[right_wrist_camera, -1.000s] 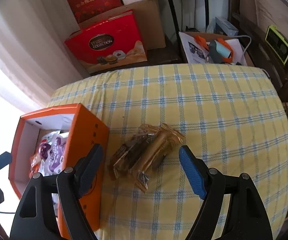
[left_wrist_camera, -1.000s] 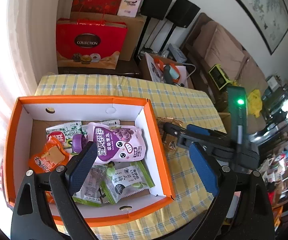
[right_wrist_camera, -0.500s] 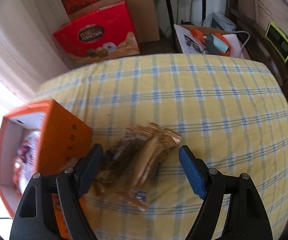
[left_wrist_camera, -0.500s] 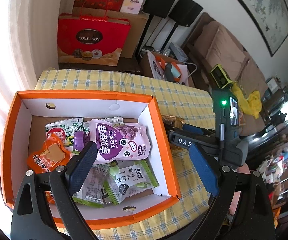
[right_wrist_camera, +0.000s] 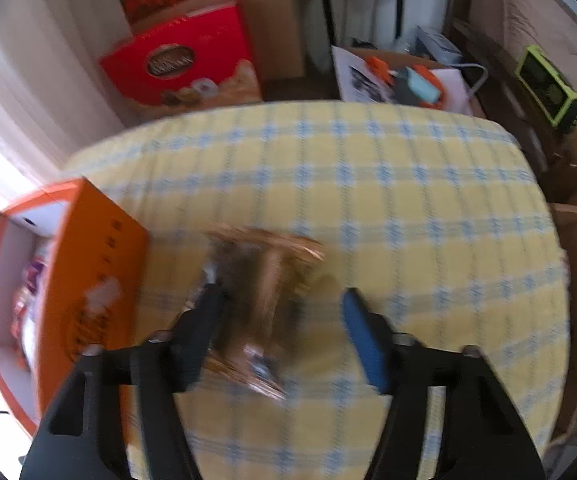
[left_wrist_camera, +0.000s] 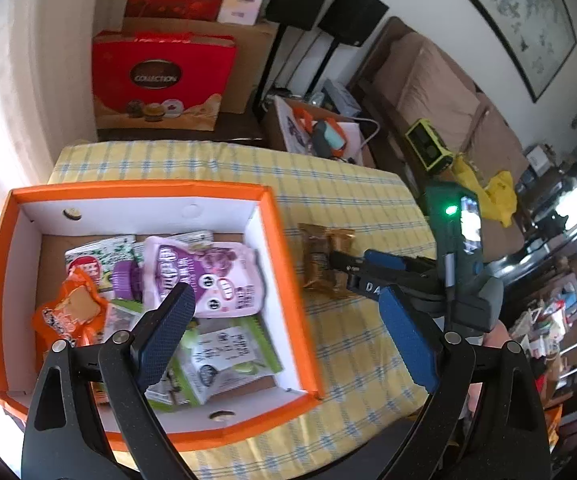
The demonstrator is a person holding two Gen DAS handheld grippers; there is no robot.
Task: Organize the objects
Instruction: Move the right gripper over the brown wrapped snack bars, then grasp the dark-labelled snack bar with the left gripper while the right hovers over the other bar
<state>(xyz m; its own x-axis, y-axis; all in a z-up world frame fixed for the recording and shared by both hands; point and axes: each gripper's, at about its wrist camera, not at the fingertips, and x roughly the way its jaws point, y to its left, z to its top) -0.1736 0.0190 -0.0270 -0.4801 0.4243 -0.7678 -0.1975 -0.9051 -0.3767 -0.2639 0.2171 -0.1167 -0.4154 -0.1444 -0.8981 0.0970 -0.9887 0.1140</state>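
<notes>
since a second ago the right gripper (right_wrist_camera: 284, 320) has come lower over the brown snack packets (right_wrist_camera: 264, 280) and its jaws are closing around them, while the left gripper (left_wrist_camera: 288, 320) has shifted only a little over the box

from the left wrist view, the left gripper hangs above the orange box (left_wrist_camera: 284, 240) with its jaws wide and nothing between them. the box stands on the yellow checked tablecloth (left_wrist_camera: 348, 340) and holds several snacks: a purple jelly pouch (left_wrist_camera: 212, 276) lies on top in the middle, an orange packet (left_wrist_camera: 68, 312) is at its left, and green and white packets (left_wrist_camera: 224, 356) lie nearer to the camera. just right of the box, on the cloth, lie the brown snack packets (left_wrist_camera: 322, 256), and the tips of the right gripper (left_wrist_camera: 352, 268) reach them from the right

from the right wrist view, which is blurred, the packets are between the two fingers and lie on the cloth, just beside the orange wall of the box (right_wrist_camera: 88, 280). i cannot tell if the pads already press on them. a red gift box (right_wrist_camera: 180, 60) stands on the floor behind the table
</notes>
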